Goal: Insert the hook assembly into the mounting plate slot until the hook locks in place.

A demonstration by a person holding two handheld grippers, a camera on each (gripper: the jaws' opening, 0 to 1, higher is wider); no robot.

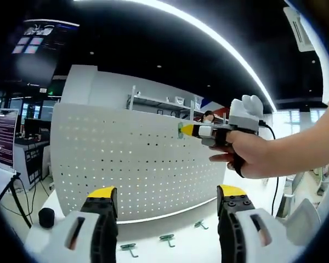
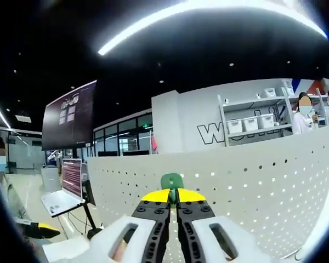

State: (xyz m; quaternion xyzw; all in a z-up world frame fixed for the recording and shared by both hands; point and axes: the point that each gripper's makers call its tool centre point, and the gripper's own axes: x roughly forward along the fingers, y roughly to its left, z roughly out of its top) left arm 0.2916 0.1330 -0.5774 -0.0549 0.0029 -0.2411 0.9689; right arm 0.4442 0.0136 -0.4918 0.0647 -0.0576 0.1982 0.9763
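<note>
In the left gripper view, the left gripper point(image 1: 167, 200) hangs spread before the white pegboard point(image 1: 126, 164), spare green hooks point(image 1: 166, 238) on the table at 6 o'clock; at 2 o'clock a hand point(image 1: 249, 153) presses the other gripper against the board. In the right gripper view, the right gripper point(image 2: 173, 195) pinches the green hook point(image 2: 171, 181), poking out at 12 o'clock against the board, a laptop point(image 2: 66, 189) at 9 o'clock.

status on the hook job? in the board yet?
Done: the right hand-held gripper is shut on a green hook and has it up at the pegboard near its top edge. In hand: seating it; whether it has locked can't be told. Left: three more hooks lie on the table below the board, and the left hand-held gripper is open.
</note>
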